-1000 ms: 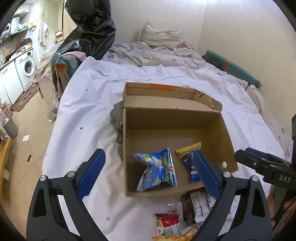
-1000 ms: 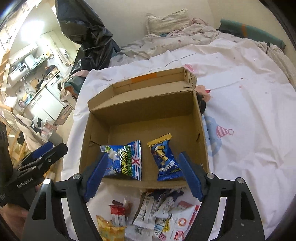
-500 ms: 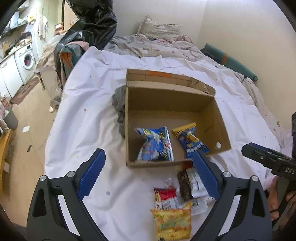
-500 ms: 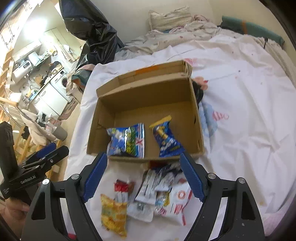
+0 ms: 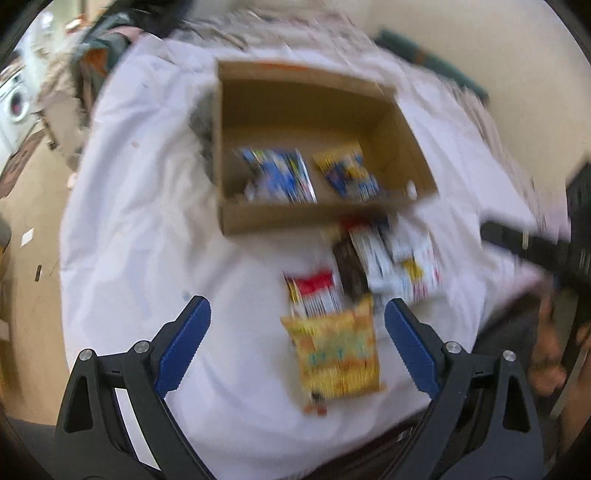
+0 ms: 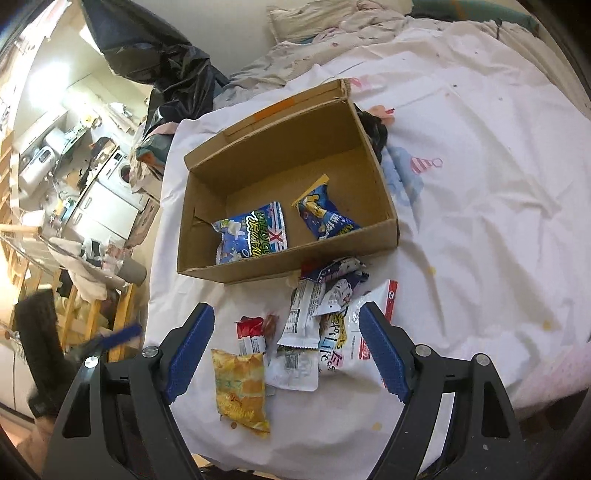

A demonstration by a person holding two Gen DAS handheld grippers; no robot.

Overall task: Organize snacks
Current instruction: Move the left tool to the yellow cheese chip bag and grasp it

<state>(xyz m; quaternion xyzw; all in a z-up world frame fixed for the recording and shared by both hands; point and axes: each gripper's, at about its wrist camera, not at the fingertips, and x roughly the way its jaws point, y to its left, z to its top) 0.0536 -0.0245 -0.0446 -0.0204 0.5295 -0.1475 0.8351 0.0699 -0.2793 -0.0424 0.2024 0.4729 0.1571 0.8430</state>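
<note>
An open cardboard box stands on the white bedsheet. Inside it lie a blue-and-white packet and a blue packet with a yellow top. In front of the box, loose snacks are piled: a yellow packet, a red-topped packet, white packets and a larger white pack with a red edge. My right gripper hangs open above this pile, holding nothing. The left wrist view is blurred; there my left gripper is open over the sheet, with the yellow packet between its fingers' lines, untouched.
A black plastic bag and a pillow lie at the bed's far end. Left of the bed are a washing machine and cluttered shelves. The sheet's near edge drops off just behind the pile. A hand holds the right gripper.
Both grippers have drawn back from the box and tipped downward. The box has slid up in both views and the whole loose pile has come into sight. Both stay open.
</note>
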